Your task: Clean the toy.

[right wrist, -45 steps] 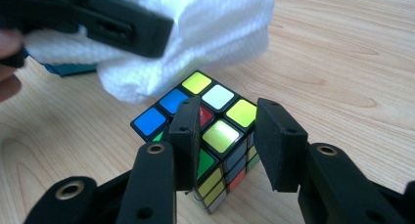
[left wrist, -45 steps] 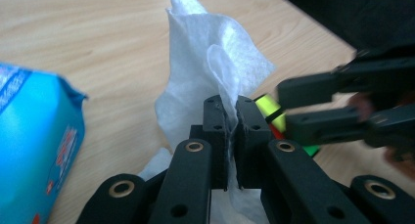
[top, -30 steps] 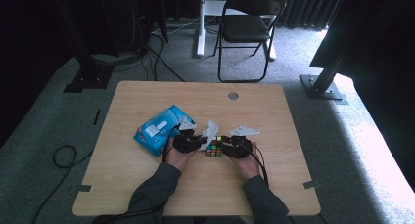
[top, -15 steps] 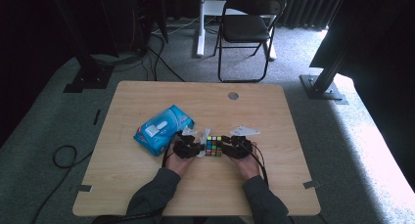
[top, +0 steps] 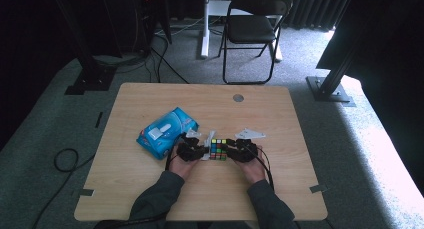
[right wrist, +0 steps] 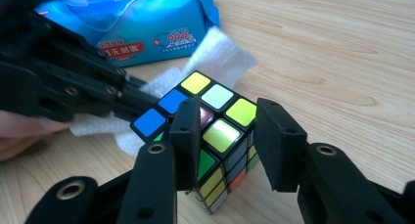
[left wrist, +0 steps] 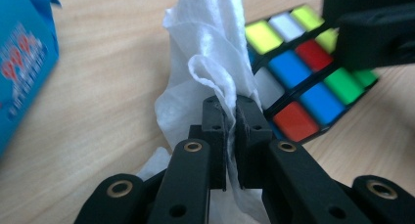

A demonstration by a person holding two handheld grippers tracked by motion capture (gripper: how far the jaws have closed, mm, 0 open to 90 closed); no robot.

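Wooden table: blue wipes pack just left of cube.

Table: light wood.
Cube: multicoloured puzzle cube between left gripper and right gripper.
Wipes pack: blue, just left of left gripper.
Chair: black, beyond table.

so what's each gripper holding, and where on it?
Left gripper: white wipe, pinched at a bunched fold. Right gripper: puzzle cube, clamped across one corner.
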